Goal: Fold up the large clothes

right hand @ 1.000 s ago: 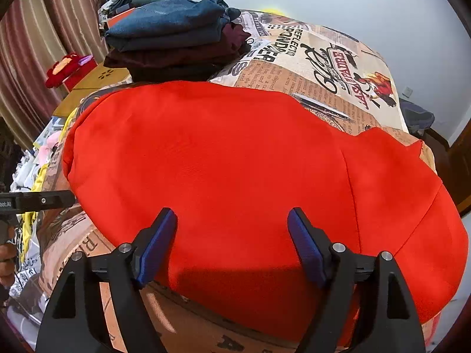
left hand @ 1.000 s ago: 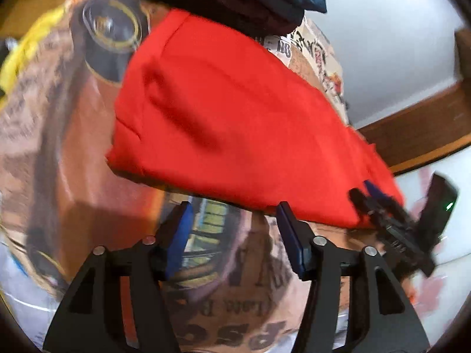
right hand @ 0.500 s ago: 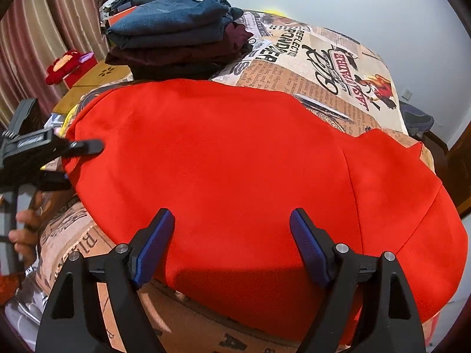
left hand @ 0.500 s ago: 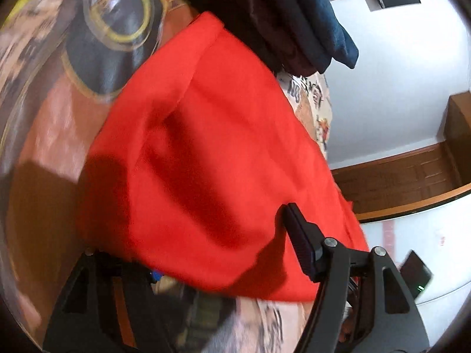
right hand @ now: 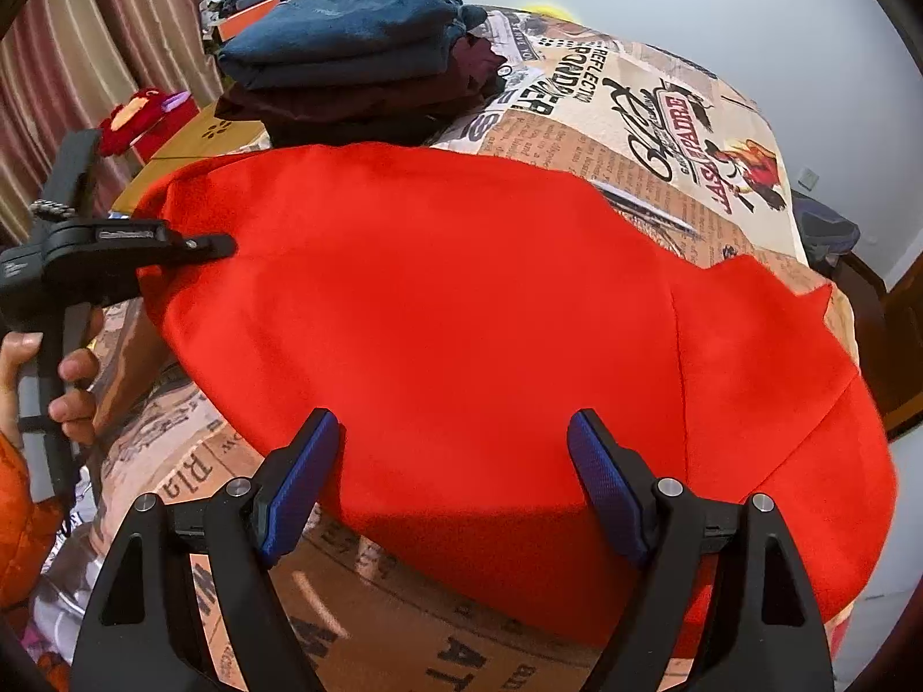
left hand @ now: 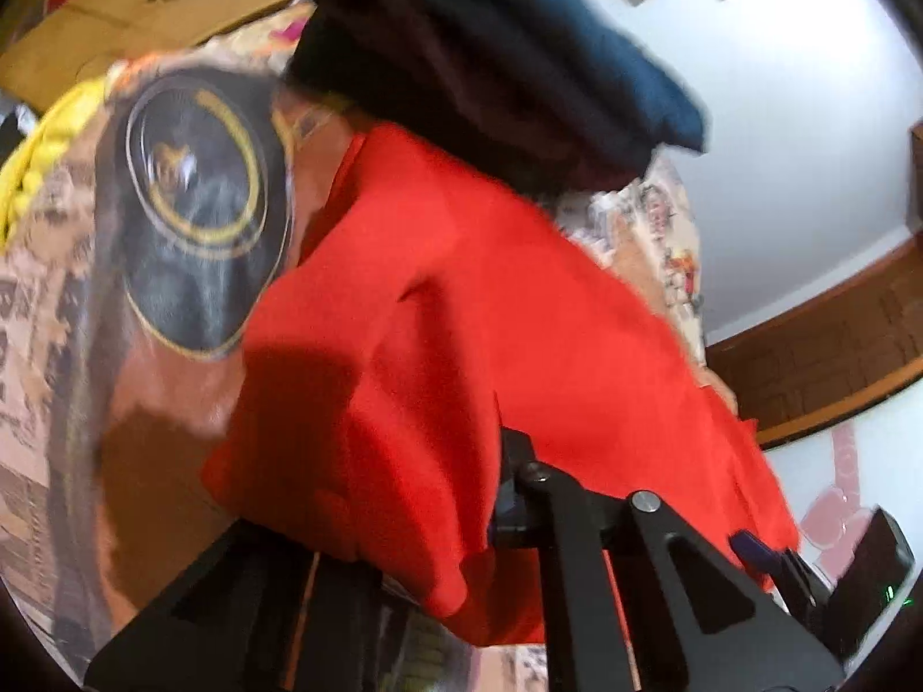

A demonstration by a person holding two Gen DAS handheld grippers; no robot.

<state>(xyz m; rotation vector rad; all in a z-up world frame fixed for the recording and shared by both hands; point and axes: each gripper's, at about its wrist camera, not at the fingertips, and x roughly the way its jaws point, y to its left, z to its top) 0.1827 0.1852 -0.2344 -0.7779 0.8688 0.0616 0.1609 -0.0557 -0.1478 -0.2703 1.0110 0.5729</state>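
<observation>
Two tongs on one red garment (right hand: 461, 311) spread across your newspaper-print bed (right hand: 652, 132): left tongs (right hand: 222, 245) closing on its corner, right tongs (right hand: 447, 478) gaping empty over the near hem—pinch there too, then lift both evenly.

1 red garment (right hand: 461, 317), 2 tools (right hand: 444, 478) (right hand: 196, 245), 1 stack of folded clothes (right hand: 357, 69)

A large garment (right hand: 461, 317) is spread on the bed cover (right hand: 634, 132), with a stack of folded clothes (right hand: 357, 75) set behind it.
</observation>
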